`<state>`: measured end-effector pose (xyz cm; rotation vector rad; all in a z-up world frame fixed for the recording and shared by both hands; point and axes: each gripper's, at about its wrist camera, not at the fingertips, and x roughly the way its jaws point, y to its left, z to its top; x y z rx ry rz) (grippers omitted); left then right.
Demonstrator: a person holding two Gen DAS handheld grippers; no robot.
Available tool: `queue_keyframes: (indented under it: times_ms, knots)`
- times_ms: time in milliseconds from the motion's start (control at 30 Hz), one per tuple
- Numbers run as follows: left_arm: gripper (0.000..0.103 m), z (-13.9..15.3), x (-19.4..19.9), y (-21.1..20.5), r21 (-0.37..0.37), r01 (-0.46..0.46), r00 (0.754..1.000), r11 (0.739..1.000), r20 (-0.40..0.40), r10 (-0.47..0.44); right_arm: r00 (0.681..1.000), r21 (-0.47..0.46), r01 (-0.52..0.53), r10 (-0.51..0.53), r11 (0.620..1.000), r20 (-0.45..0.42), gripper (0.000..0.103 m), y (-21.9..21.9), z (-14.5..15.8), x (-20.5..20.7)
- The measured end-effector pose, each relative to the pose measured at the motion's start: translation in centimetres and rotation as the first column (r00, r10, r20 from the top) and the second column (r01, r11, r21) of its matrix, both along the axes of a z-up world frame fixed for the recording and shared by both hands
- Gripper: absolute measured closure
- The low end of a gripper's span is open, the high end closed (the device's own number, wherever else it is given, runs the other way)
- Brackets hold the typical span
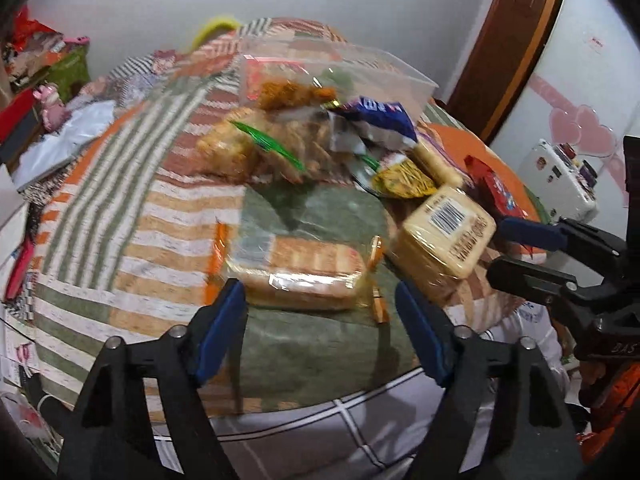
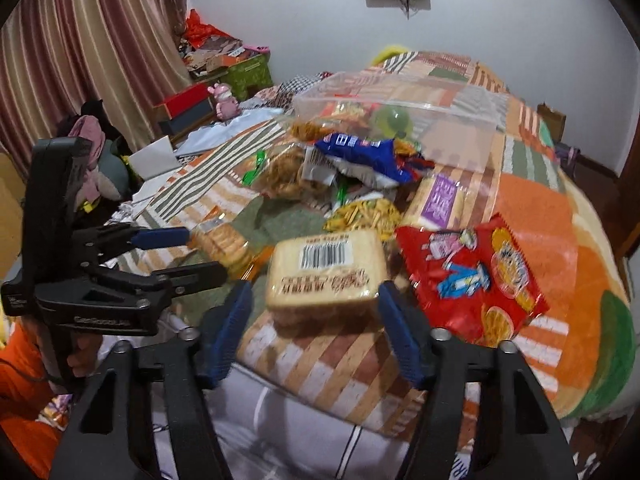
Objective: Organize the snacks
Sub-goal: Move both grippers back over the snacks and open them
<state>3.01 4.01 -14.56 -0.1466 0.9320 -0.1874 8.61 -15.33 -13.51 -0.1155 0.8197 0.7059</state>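
Both grippers hover low over the bed's near edge (image 2: 320, 364): left gripper (image 1: 320, 328) spread wide, right gripper (image 2: 314, 328) seemingly spread too, side by side.

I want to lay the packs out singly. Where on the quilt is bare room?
Free: the striped quilt left of the cracker pack, and the orange patch right of the red bag. Crowded: the pile before the clear bin.
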Motion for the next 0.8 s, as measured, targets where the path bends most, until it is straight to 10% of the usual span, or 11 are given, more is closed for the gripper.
queue_keyframes:
  times_ms: [800]
  knots:
    - [0.041,-1.1,4.2,1.8,0.018,-0.077,0.997,0.997,0.027,0.077,0.998,0.029,0.012,-0.01,1.0,-0.06,0.045,4.1,-0.9,3.8]
